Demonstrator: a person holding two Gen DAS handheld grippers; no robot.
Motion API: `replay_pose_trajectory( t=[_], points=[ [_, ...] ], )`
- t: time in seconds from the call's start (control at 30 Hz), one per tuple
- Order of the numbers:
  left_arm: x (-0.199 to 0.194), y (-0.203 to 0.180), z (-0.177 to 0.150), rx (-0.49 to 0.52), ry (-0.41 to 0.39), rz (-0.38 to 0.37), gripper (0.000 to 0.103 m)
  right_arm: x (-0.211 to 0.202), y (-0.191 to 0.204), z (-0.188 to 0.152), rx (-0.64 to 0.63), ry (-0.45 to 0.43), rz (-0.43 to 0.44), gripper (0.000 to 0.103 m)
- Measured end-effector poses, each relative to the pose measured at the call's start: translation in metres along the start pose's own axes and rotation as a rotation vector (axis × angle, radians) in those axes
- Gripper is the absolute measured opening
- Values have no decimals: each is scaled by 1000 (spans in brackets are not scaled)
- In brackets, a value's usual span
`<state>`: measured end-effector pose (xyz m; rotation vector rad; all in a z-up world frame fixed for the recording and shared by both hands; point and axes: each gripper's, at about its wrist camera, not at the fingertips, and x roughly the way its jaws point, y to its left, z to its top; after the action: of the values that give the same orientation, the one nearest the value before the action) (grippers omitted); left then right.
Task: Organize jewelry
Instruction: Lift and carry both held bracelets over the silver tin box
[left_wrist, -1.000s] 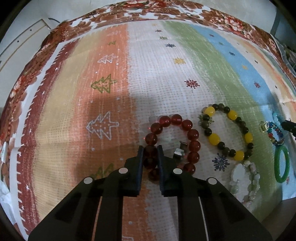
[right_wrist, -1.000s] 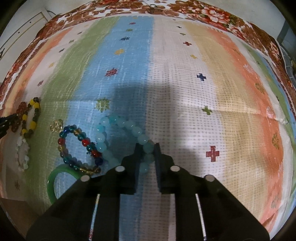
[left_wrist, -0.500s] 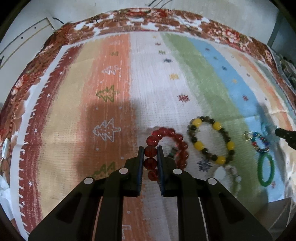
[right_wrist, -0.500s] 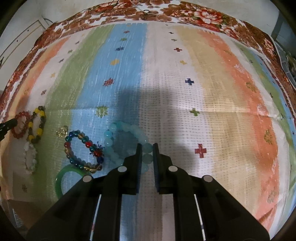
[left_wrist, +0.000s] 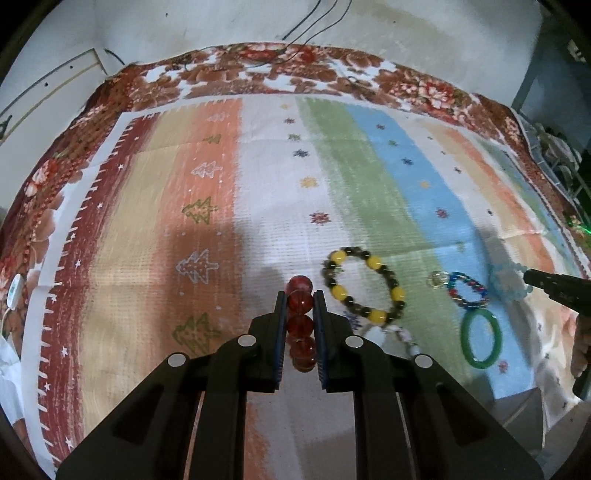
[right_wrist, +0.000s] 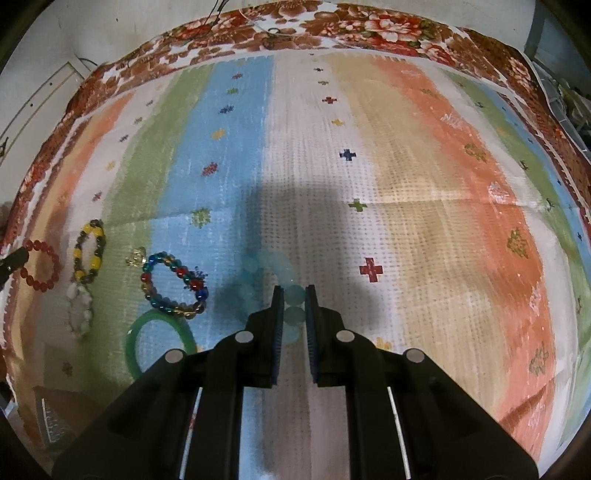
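My left tool (left_wrist: 299, 295) is clenched on the red bead bracelet (left_wrist: 301, 325); several dark red beads sit in a column between the pads, and the right wrist view shows the rest of the loop (right_wrist: 40, 264) hanging free at the tool tip. My right tool (right_wrist: 294, 291) is clenched on the pale blue bead bracelet (right_wrist: 293, 314), with two or three beads between the pads and the remainder of the loop blurred just beyond them.

Remaining items lie on the striped cloth (left_wrist: 369, 192) covering the desk: the yellow-and-dark bead bracelet (left_wrist: 364, 284), the multicolour bead bracelet (right_wrist: 173, 284), the green bangle (left_wrist: 482, 338), the white bead bracelet (right_wrist: 79, 308) and a small clear charm (right_wrist: 136, 256). They lie near one another; the multicolour bracelet appears to touch the bangle.

Handling judgement:
- Bead bracelets: light, limp, probably strung on elastic. The loop sags and swings from the gripped point, so I should move slowly and set down loop-first.
- Beads: round, glossy, likely slippery. I grip across a bead's middle or straddle two adjacent beads; a grip on the bare cord may slide.
- Beads may be glass or stone, so moderate pressure only.
- Green bangle: rigid, smooth, probably brittle. I take it across the rim, one pad inside and one outside.
- Charm: too small to judge.
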<state>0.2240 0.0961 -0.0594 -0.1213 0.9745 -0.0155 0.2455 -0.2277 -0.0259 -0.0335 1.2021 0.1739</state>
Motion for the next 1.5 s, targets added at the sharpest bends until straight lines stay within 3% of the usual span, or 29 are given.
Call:
replay_pose_trajectory(
  t=[0.67, 1.5],
  points=[
    [-79, -37, -30, 40, -117, -100, 13, -96, 34, -35, -79, -157, 68, 13],
    [-127, -88, -88, 141, -174, -177, 13, -145, 81, -91, -209, -218, 168, 13]
  ],
)
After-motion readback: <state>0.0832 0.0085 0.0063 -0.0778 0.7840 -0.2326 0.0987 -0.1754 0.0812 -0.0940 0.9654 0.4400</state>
